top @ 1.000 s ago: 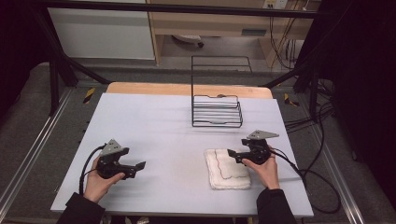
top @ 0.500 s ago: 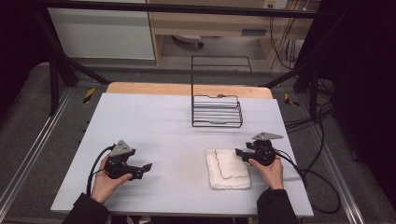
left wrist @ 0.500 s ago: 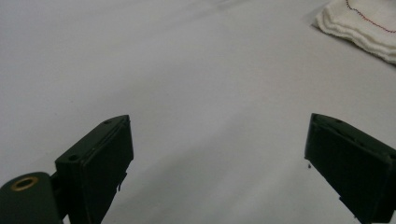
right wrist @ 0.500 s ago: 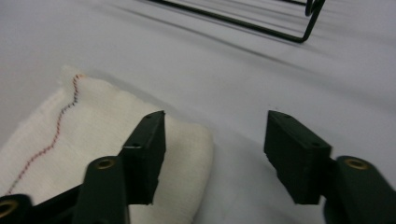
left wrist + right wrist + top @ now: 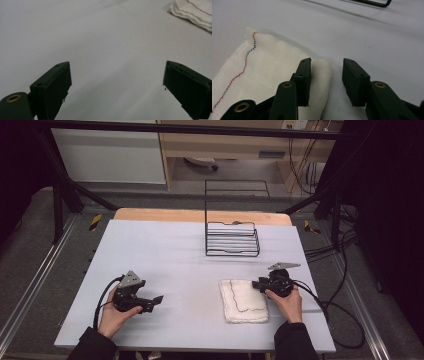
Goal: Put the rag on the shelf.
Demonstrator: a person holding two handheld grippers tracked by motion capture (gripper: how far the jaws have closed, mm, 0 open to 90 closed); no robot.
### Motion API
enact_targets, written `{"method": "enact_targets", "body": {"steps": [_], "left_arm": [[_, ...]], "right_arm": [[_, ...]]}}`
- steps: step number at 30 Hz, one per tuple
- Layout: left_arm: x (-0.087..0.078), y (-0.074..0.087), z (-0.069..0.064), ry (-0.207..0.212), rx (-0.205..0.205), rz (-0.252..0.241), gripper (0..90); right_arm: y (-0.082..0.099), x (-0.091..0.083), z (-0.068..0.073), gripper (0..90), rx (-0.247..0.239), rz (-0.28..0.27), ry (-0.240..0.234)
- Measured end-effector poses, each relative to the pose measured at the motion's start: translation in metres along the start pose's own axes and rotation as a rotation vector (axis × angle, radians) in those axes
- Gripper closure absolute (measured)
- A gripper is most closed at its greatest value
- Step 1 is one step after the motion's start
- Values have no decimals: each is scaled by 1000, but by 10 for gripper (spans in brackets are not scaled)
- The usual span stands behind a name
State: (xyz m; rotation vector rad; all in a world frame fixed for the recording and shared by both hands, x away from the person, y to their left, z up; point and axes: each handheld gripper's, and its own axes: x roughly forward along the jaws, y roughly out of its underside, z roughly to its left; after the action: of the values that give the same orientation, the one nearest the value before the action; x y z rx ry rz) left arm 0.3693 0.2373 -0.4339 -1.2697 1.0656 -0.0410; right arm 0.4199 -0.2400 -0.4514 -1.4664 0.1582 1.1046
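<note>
A folded white cloth (image 5: 243,301) with a thin line of coloured stitching lies flat on the pale tabletop (image 5: 180,255), toward the near right side in the high view, and the right gripper (image 5: 259,283) sits at its far right corner, held low by the person's right hand (image 5: 286,301). In the right gripper view the cloth (image 5: 264,75) spreads out to the left, with its rounded folded edge running between the two black jaws: one jaw rests over the top of the cloth, the other stands just off the edge above the bare tabletop. The jaws have just been closing and now stand at a narrow gap around that folded edge, but a slit of space remains on the outer side, so the pads do not yet pinch the fabric. The left gripper (image 5: 156,300) rests well apart from the cloth on the near left of the tabletop, held in the left hand (image 5: 114,316) and pointing toward the right. In the left gripper view its jaws stand wide with nothing but bare tabletop between them, and a corner of the cloth (image 5: 195,12) shows far off at the upper right. A black wire rack (image 5: 232,237) stands farther back on the tabletop, beyond the cloth and apart from both grippers.
</note>
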Motion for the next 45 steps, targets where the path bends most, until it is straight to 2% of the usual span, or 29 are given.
{"method": "enact_targets", "body": {"steps": [3, 4, 9, 13, 17, 20, 25, 30, 37, 40, 45], "left_arm": [[0, 0, -1, 3, 0, -2, 83], [0, 0, -1, 5, 1, -2, 83], [2, -5, -5, 12, 8, -7, 83], [5, -14, -11, 26, 7, -17, 85], [12, -27, -21, 38, 13, -24, 90], [22, -38, -31, 51, 30, -20, 95], [44, -52, -50, 74, 53, 5, 99], [66, -66, -65, 95, 58, 22, 107], [94, -83, -79, 104, 32, 33, 132], [107, -89, -86, 92, 46, 48, 147], [127, -96, -99, 104, 19, 67, 181]], "right_arm": [[0, 0, 1, 654, 10, 4, -13], [0, 0, 1, 703, 17, 8, -31], [0, 0, 1, 739, 29, 14, -43], [-1, 0, 1, 796, 35, 14, -52], [0, -1, 2, 811, 25, 9, -47], [-1, -1, 4, 816, -6, 6, -34], [0, -3, 5, 816, -17, 0, -31], [1, -2, 6, 815, -34, -5, -27], [3, -2, 8, 813, -62, -13, -12], [3, -2, 8, 813, -70, -10, -12], [3, -1, 8, 813, -76, -14, -11]]}}
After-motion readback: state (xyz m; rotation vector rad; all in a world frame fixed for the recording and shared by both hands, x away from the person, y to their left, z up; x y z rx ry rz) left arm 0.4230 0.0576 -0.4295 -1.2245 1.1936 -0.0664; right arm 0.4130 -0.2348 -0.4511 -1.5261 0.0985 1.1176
